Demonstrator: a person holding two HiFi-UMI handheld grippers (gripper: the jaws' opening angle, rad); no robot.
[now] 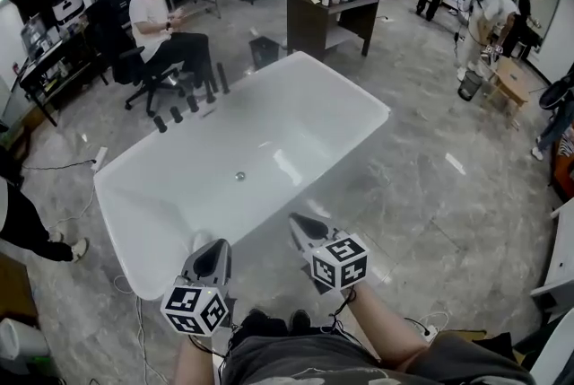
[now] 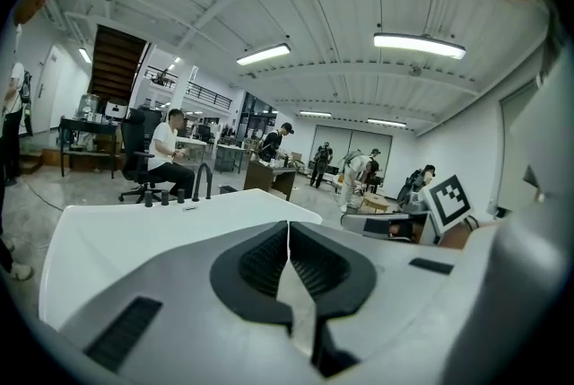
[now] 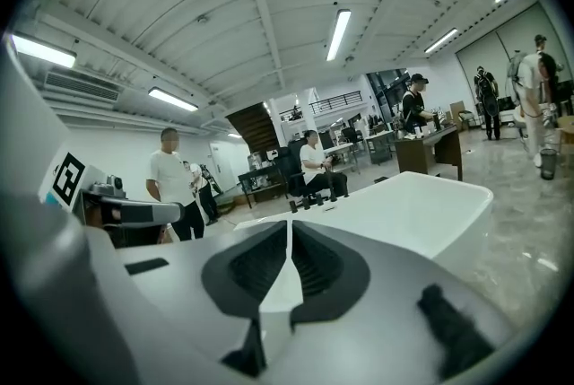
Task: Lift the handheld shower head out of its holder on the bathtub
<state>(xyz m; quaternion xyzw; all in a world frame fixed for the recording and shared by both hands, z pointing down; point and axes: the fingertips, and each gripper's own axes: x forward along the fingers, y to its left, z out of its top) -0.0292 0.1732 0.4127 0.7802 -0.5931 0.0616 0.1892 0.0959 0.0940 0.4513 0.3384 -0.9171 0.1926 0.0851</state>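
Approaching is the step in hand, by my judgement. The left tool [image 1: 215,249] and right tool [image 1: 298,222] each have their jaws pressed together on nothing, and both hover at the near end of the white bathtub [image 1: 345,78].

The handheld shower head is not yet within reach. It appears to be one of the taller uprights [image 1: 221,78] in the row of black fittings [image 1: 184,109] on the far left rim, well apart from both tools, though which one cannot be confirmed.

Recommendation: open one tool before arrival, take the handle across its width, and lift along the holder's axis without dragging its hose.

The floor to the right of the tub is open. To the left, a cable [image 1: 54,166] lies on the floor. A seated person [image 1: 161,24] sits just beyond the fittings, and a dark counter [image 1: 327,15] stands past the far end.
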